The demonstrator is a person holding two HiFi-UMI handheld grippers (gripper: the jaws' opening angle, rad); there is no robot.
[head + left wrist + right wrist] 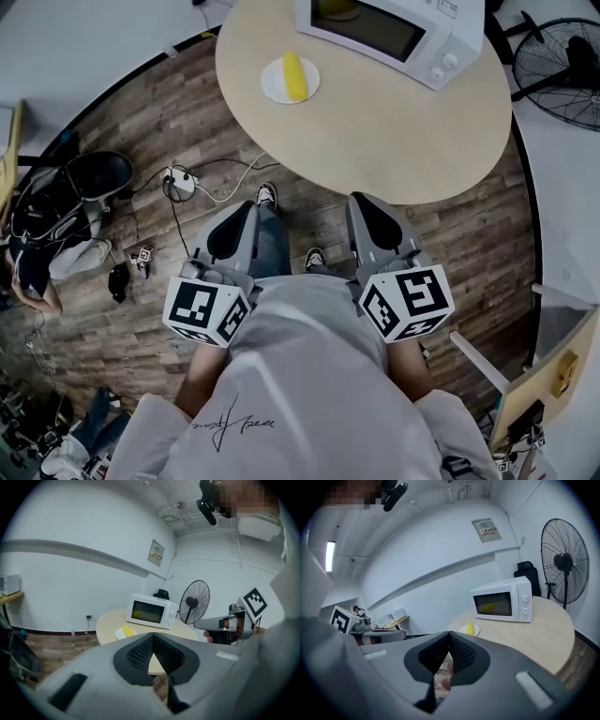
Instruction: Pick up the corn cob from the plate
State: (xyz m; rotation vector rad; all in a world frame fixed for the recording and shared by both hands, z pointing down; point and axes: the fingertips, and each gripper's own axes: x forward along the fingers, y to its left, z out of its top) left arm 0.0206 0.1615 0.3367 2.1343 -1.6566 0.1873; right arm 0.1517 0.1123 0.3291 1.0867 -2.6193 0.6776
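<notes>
A yellow corn cob (294, 75) lies on a small white plate (274, 89) at the left part of a round wooden table (375, 131). Both grippers hang in front of the table's near edge, well short of the plate. My left gripper (246, 208) is shut with nothing in it. My right gripper (366, 201) is also shut and empty. In the left gripper view the corn cob (127, 630) shows just above the closed jaw tips (153, 635). In the right gripper view the corn cob (470, 629) sits beyond the closed tips (450, 634).
A white microwave (394, 33) with something yellow inside stands at the table's far side, right of the plate. A standing fan (562, 70) is off to the right. A power strip (180, 181) with cables lies on the wood floor at the left.
</notes>
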